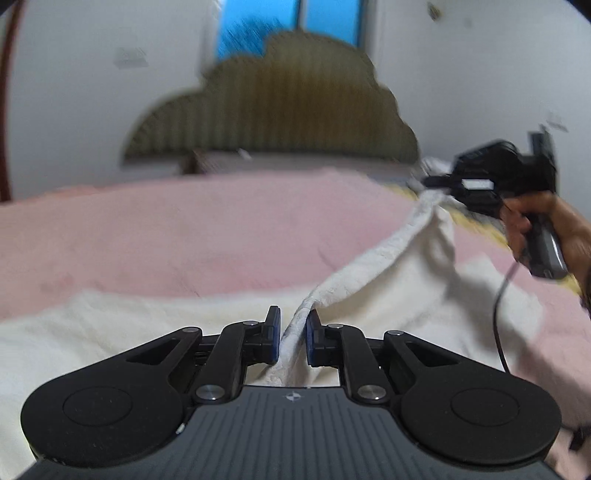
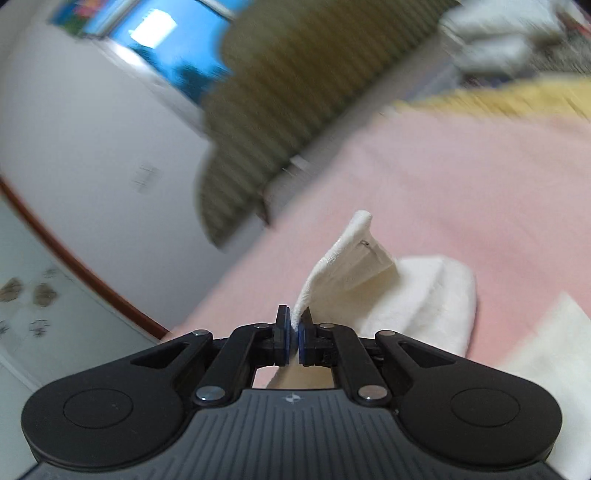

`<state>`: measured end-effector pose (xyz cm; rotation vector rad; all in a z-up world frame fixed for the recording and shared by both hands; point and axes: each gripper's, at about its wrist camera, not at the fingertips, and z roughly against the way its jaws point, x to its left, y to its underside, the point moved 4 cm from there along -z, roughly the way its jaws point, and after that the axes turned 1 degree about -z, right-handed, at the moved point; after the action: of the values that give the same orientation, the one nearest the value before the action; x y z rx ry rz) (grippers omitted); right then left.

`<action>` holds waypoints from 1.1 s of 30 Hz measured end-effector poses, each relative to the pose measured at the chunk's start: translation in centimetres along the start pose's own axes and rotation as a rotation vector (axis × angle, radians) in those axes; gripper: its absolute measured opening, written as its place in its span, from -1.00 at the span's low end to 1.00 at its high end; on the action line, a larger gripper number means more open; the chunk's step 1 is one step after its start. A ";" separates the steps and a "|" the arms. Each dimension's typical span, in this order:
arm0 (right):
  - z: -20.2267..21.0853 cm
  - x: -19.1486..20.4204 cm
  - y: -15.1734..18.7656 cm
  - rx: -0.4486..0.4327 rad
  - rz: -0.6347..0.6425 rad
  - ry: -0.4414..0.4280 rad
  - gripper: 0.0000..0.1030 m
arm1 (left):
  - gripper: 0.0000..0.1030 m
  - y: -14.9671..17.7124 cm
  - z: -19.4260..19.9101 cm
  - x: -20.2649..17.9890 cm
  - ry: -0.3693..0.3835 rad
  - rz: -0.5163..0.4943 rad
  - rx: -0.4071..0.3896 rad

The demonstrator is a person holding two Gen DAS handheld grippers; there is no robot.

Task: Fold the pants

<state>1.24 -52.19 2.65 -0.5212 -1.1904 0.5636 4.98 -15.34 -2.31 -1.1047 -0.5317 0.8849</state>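
Observation:
The cream-white pants lie on a pink bed cover. My left gripper is shut on one edge of the pants, close to the camera. My right gripper is seen in the left wrist view at the far right, shut on the other end of the same edge and holding it up, so the edge stretches between the two. In the right wrist view my right gripper pinches a corner of the pants, and the rest drapes down onto the bed cover.
A ribbed olive headboard stands at the far end of the bed against a white wall. A blue window is above it. A yellow cloth and white bedding lie at the bed's far side. A person's hand holds the right gripper.

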 end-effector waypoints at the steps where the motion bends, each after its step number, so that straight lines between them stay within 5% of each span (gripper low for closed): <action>1: 1.1 1.9 -0.4 -0.070 0.056 -0.076 -0.91 | -0.68 -1.0 0.9 0.4 -0.030 0.032 -0.067; 4: 6.7 5.6 -0.4 -0.279 0.182 -0.266 -0.91 | -0.70 -2.6 3.2 0.5 -0.046 0.048 -0.207; 6: 9.3 4.9 0.3 -0.314 0.189 -0.212 -0.91 | -0.70 -1.9 3.3 -1.2 0.002 -0.057 -0.176; 10: 12.7 -3.1 4.9 -0.206 0.008 0.106 -0.91 | -0.66 3.1 1.8 -5.2 0.169 -0.218 0.034; 13: 14.9 -8.0 8.9 -0.152 -0.145 0.229 -0.91 | -0.67 5.6 1.0 -6.8 0.213 -0.290 0.136; 17: 16.9 -10.1 12.1 -0.145 -0.223 0.272 -0.91 | -0.67 6.0 1.3 -7.1 0.237 -0.313 0.154; 23: 17.8 -8.8 11.9 -0.150 -0.154 0.302 -0.91 | -0.66 6.0 2.1 -6.7 0.268 -0.352 0.146; 29: 16.3 -10.4 11.1 -0.052 -0.164 0.338 -0.86 | -0.68 7.6 1.4 -6.6 0.269 -0.402 0.185; 33: 18.2 -10.2 10.8 -0.075 -0.205 0.360 -0.75 | -0.40 6.5 1.9 -5.8 0.308 -0.339 0.236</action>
<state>-20.28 -49.26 -6.31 -0.5318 -0.9093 0.2370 -1.95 -18.01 -7.31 -0.8805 -0.3338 0.4566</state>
